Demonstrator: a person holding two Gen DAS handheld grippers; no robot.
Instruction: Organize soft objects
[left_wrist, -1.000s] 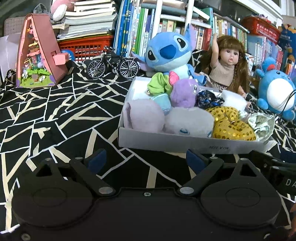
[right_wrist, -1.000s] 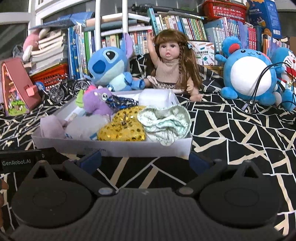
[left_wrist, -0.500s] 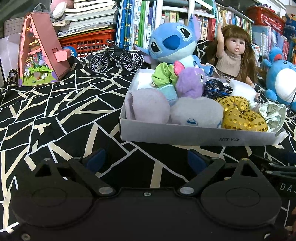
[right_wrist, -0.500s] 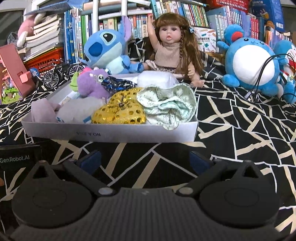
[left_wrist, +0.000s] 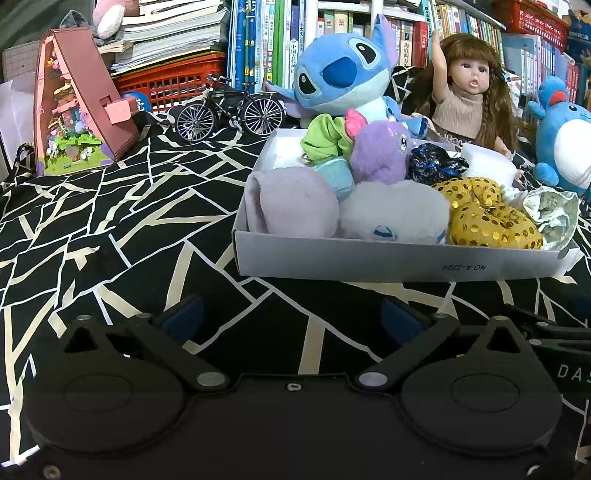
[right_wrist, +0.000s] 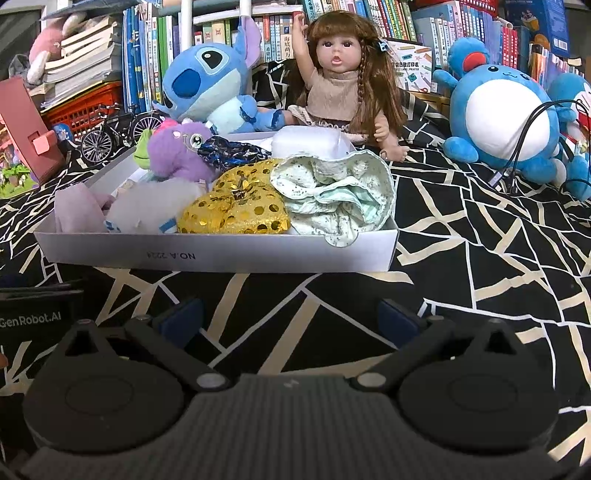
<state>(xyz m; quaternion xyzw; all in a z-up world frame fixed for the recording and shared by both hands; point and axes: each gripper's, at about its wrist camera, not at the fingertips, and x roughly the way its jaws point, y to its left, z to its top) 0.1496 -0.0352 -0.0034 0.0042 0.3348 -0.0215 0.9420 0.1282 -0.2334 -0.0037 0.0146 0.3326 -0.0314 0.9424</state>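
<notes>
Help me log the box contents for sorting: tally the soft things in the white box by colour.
In the white box:
Purple or lilac: 2
White: 2
Green: 1
Light blue: 1
Dark blue: 1
Gold sequinned: 1
Pale mint patterned: 1
Total: 9

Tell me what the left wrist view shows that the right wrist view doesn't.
Only the left wrist view shows the whole pink A-frame toy house and the light blue item under the green scrunchie. Only the right wrist view shows the black cable draped over the round blue plush, and the full spread of the pale green cloth hanging over the box edge. Both show the white box, gold sequin piece, purple plush, Stitch plush, doll and model bicycle. Both jaws are open and empty.
</notes>
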